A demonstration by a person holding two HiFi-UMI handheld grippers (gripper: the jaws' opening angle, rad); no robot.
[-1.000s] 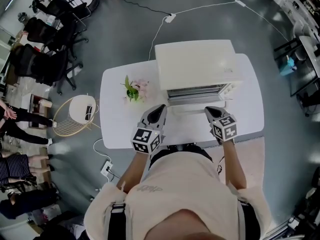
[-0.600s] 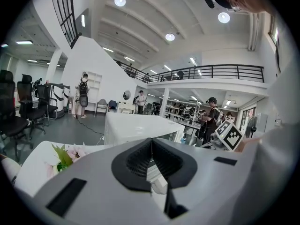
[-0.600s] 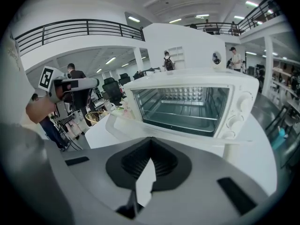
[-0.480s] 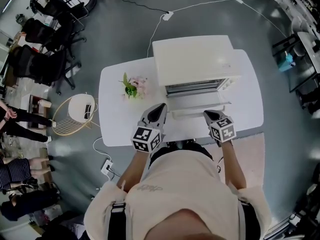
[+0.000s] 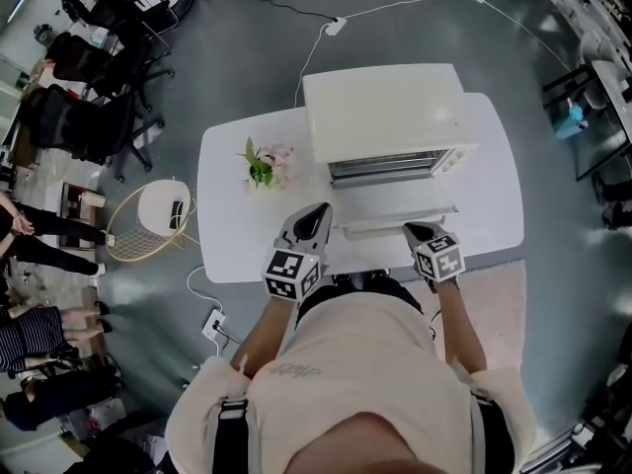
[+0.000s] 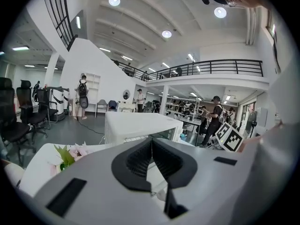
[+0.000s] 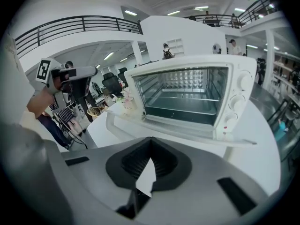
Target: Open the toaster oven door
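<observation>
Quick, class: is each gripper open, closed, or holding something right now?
Left gripper: closed, holding nothing.
Right gripper: closed, holding nothing.

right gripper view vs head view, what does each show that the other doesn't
Only the right gripper view: the cavity of the toaster oven, through to its dimpled back wall. Only the head view: the oven's flat top, the person's torso, the power strip on the floor behind. Both: the oven door folded down, the pink flowers, the white table.
</observation>
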